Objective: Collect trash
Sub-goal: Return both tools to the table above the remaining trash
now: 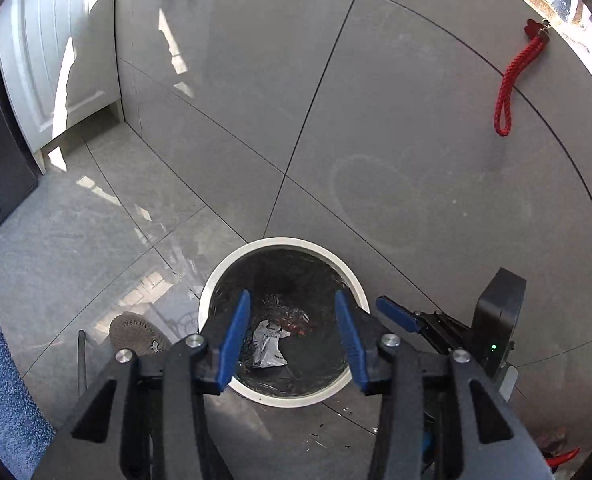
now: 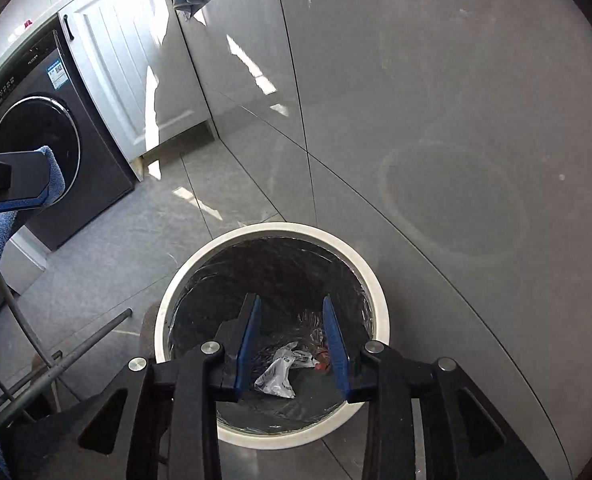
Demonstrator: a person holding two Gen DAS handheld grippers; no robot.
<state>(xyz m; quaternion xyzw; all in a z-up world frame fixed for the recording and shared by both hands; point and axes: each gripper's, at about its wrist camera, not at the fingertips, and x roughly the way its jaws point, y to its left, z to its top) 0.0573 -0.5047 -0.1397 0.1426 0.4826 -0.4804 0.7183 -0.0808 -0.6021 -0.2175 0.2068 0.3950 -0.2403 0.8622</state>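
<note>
A round white trash bin (image 1: 288, 242) (image 2: 280, 228) with a black liner stands on the grey tiled floor against the wall. At its bottom lie a crumpled white wrapper (image 1: 270, 344) (image 2: 282, 376) and some reddish-brown scraps (image 1: 296, 324) (image 2: 322, 362). My left gripper (image 1: 293, 296) hangs over the bin's mouth, open, with nothing between its blue pads. My right gripper (image 2: 291, 300) is over the same bin, also open and empty. One of its blue fingertips (image 1: 396, 315) shows at the right of the left wrist view.
A red braided cord (image 1: 512, 84) hangs on the wall to the right. A dark washing machine (image 2: 56, 152) and a white cabinet door (image 2: 136, 80) stand at the left. A slipper sole (image 1: 136, 332) and metal rods (image 2: 88, 344) lie left of the bin. Blue terry cloth (image 1: 0, 360) fills the left edge.
</note>
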